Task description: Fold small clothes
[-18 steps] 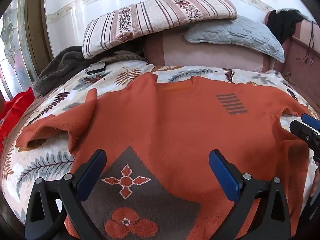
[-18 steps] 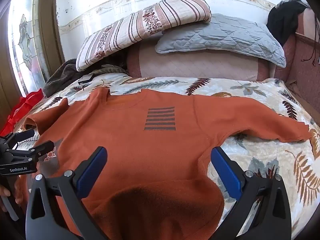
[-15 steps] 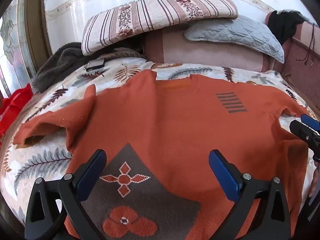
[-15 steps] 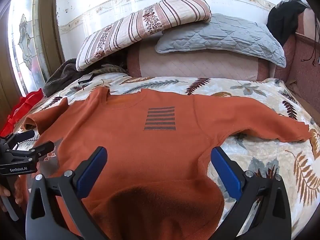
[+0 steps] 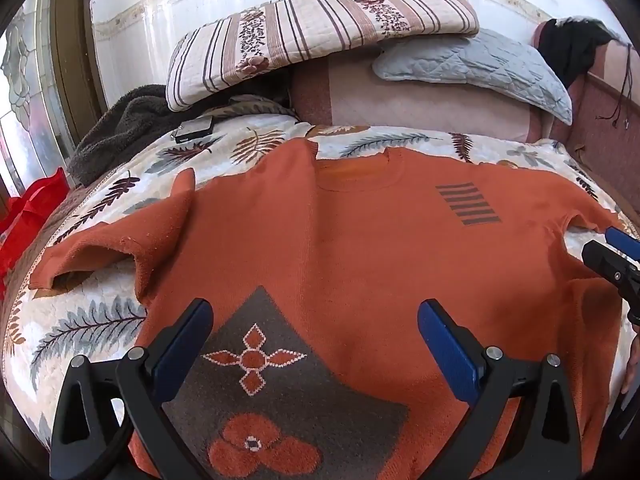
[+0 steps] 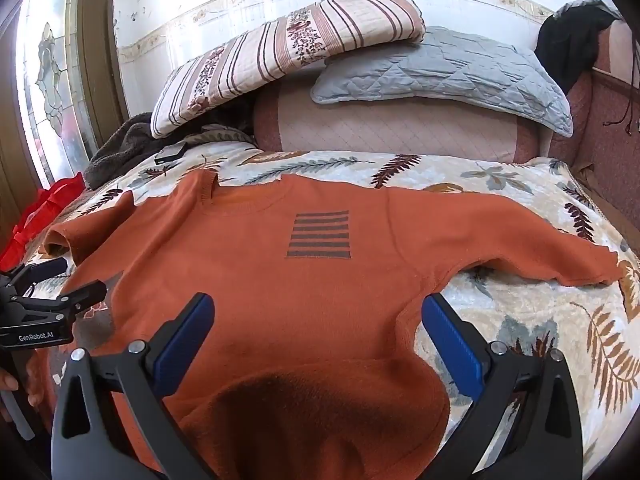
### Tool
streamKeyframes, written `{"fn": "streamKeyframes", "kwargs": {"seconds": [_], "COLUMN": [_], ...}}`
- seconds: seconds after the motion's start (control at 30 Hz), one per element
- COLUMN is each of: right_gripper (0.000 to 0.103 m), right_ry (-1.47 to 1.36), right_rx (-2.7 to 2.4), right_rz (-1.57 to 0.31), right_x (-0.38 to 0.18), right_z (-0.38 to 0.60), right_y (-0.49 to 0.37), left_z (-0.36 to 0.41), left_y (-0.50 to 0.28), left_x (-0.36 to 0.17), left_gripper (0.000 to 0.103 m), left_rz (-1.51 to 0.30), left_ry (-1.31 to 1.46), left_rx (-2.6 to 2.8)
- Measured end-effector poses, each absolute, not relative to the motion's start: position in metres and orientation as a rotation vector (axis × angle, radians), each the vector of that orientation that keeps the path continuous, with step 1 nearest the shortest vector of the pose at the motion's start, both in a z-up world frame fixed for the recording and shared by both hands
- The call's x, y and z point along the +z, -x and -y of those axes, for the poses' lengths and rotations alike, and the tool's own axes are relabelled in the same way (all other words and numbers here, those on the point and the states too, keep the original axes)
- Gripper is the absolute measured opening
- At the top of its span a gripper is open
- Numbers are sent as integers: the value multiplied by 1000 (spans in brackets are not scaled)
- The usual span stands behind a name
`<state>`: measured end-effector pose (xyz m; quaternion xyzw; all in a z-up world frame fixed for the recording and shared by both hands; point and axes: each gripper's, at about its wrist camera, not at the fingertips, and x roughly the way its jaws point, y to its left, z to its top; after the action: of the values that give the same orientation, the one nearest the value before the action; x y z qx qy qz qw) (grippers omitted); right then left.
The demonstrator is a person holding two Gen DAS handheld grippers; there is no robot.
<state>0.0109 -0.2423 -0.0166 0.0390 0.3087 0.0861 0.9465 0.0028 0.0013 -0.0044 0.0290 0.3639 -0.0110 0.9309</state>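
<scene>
An orange sweater [image 5: 340, 248] lies spread front-up on the leaf-print bedspread [image 5: 80, 320], collar toward the pillows. It has a grey patch with orange flowers [image 5: 264, 384] near the hem and a block of dark stripes [image 6: 318, 236] on the chest. Its left sleeve [image 5: 120, 240] is partly folded over; its right sleeve [image 6: 520, 240] lies stretched out. My left gripper [image 5: 314, 340] is open above the grey patch. My right gripper [image 6: 318, 332] is open above the hem's right part, where a fold bulges up [image 6: 320, 404]. Both are empty.
A striped pillow [image 5: 320, 28] and a grey pillow [image 5: 480, 64] lean on the pink headboard [image 6: 400, 128]. A dark blanket [image 5: 120, 132] and a small black device [image 5: 194, 130] lie at the back left. Red cloth [image 5: 28, 216] hangs at the left edge.
The left gripper has shifted slightly, the sweater sitting a little lower and closer in its view. The right gripper and the sweater have barely moved.
</scene>
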Motion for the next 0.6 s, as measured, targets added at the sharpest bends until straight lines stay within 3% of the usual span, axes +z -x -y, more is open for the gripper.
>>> {"fn": "streamKeyframes", "kwargs": {"seconds": [0.6], "right_gripper": [103], "right_ry": [-72], "right_rx": [172], "right_rz": [-623], "right_x": [-17], "right_z": [247], "right_y": [-10], "left_z": [-9], "left_y": [-2], "left_x": [0], "left_gripper": [102], "left_rz": [-735], "left_ry": [-43], "left_rx": [-19]}}
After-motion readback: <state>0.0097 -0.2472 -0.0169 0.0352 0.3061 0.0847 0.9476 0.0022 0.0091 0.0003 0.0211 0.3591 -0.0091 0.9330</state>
